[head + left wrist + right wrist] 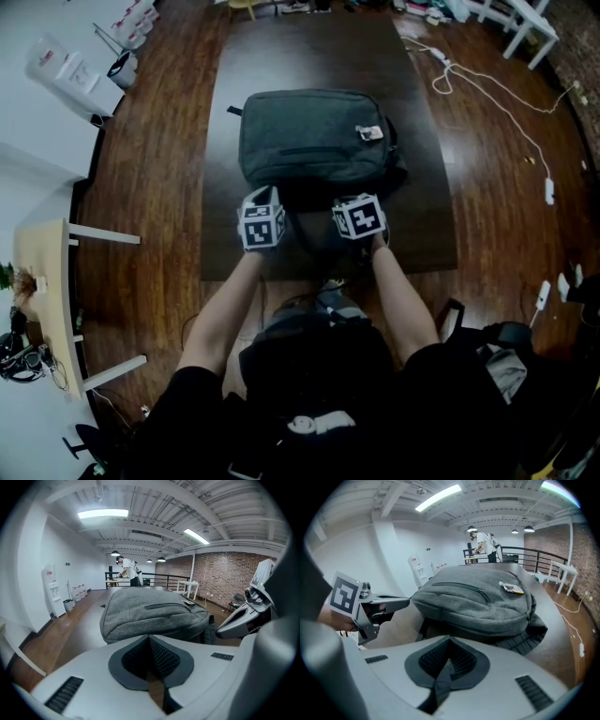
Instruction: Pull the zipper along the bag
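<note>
The bag (314,141) lies on the table (427,225), toward its far end. The left gripper (263,212) and the right gripper (359,210) are side by side just at the near side of the bag. A cable (487,87) lies on the floor, at the far right of the table.

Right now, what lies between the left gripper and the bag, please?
Nothing; the left gripper view shows the left gripper, jaws closed, facing the bag directly.

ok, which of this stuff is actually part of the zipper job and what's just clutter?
Job: grey bag, its zipper, left tongs, right tongs.
Lying about: white cable, wooden side table, water dispenser, person at the far railing.
</note>
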Available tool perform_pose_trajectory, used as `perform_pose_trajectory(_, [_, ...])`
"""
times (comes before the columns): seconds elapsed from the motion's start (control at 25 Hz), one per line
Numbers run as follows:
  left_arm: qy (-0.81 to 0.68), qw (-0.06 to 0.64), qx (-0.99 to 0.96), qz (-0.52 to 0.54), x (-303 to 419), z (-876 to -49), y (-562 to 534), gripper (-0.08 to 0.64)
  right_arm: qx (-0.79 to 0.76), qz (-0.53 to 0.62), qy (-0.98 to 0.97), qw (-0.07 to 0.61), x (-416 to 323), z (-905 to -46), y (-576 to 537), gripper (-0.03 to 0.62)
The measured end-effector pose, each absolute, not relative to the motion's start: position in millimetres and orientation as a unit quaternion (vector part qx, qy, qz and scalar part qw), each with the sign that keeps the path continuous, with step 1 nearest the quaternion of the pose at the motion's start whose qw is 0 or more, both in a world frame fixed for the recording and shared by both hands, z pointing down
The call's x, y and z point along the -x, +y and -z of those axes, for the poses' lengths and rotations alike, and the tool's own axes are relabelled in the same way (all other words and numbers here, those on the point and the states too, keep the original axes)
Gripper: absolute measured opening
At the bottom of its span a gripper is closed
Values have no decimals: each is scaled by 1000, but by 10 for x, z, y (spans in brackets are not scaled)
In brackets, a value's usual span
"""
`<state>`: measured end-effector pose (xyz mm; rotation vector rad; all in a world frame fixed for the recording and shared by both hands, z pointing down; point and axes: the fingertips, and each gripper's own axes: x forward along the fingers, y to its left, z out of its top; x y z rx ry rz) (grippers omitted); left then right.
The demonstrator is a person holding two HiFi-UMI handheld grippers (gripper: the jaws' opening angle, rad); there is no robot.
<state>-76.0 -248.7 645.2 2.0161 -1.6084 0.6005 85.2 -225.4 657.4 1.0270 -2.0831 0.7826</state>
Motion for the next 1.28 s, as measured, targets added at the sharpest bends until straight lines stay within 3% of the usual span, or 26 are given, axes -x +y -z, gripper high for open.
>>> perform_pose_trajectory(0.92, [-553, 265, -764, -199, 978, -6335, -759, 3, -434, -248, -786, 364, -339, -6293, -552, 5])
perform_pose_trajectory(1.28, [-541, 273, -768, -208, 831, -6383, -171, 3, -447, -258, -780, 352, -447, -6289, 52, 6])
